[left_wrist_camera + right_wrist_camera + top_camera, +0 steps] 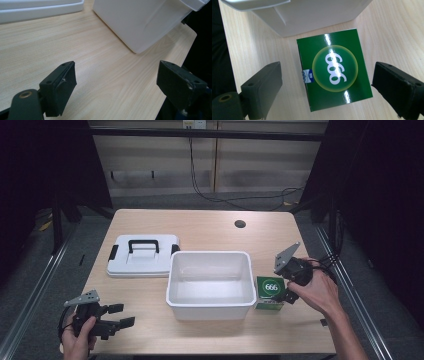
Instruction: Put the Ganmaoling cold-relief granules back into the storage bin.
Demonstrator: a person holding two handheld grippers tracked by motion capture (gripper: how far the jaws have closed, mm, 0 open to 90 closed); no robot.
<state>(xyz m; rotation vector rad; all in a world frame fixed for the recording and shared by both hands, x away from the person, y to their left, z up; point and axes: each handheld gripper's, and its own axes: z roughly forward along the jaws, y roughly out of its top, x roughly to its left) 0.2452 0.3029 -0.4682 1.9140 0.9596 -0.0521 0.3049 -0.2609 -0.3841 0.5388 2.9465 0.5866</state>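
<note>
Our right hand-held gripper (324, 82) hangs just above the green box (334, 70) with its jaws spread wide to either side of it, not yet touching the cardboard. We judge the grasp is about to begin: the box sits on the table (210, 227), just beside the right wall of the white tub (210, 282), and the tub is empty, so closing, lifting and placing all seem left to do. The box is glossy printed card, square-edged, with a pale round badge reading 666 on top. The tub is smooth white plastic, rectangular with rounded corners and a rolled rim. Its flat lid (142, 255), with a black handle and side clips, lies off to the tub's left. Our left hand-held gripper (122, 315) rests wide open and empty over bare pale wood-grain near the front left corner.
</note>
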